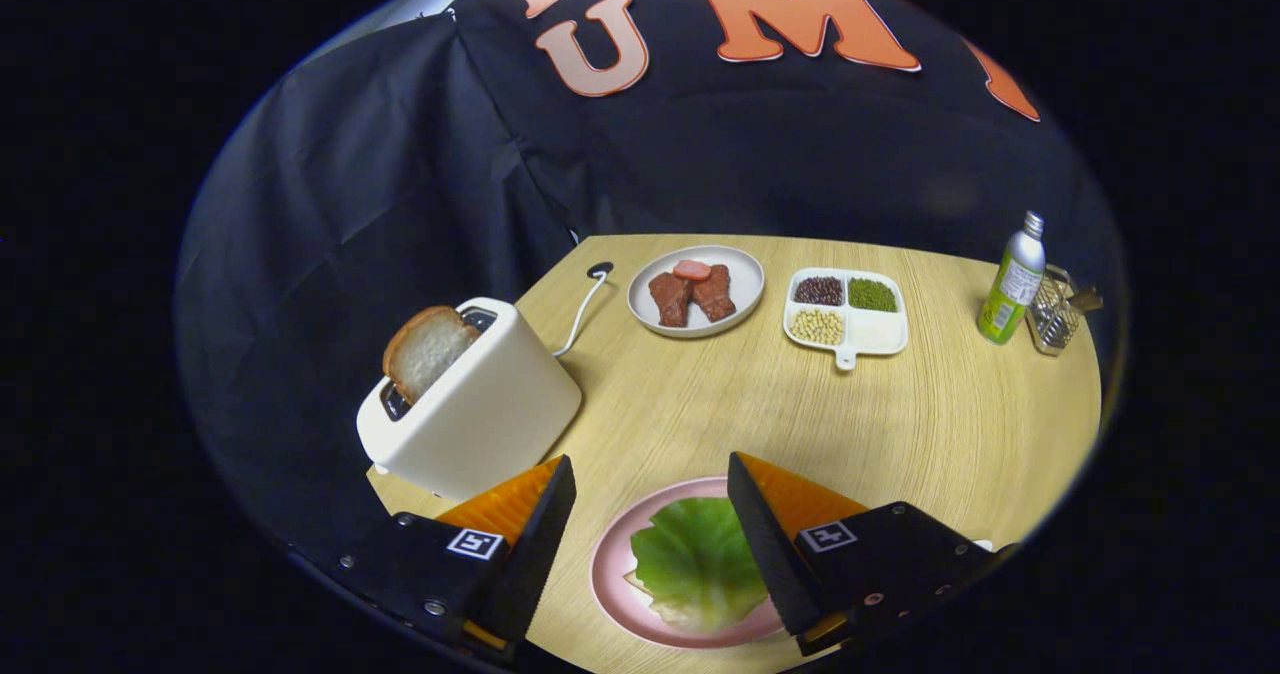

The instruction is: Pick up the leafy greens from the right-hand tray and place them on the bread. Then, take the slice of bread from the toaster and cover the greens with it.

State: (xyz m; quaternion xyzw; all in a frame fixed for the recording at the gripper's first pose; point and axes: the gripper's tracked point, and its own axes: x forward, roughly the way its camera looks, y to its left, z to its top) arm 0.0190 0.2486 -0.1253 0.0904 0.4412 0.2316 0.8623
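A green leaf (695, 559) lies on a slice of bread whose edge peeks out beneath it, on a pink plate (612, 579). My gripper (650, 474) hovers above this plate with its fingers spread wide and nothing between them; the leaf shows in the gap. To the left of the fingers stands a white toaster (475, 409) with a slice of bread (425, 351) sticking up from its slot.
Beyond the fingers on the wooden table (950, 424) sit a grey plate (735, 309) with meat pieces, a white divided tray (880, 334) of beans, a green bottle (1012, 284) and a wire holder (1055, 319). The toaster's cord (580, 314) runs back to a hole in the table.
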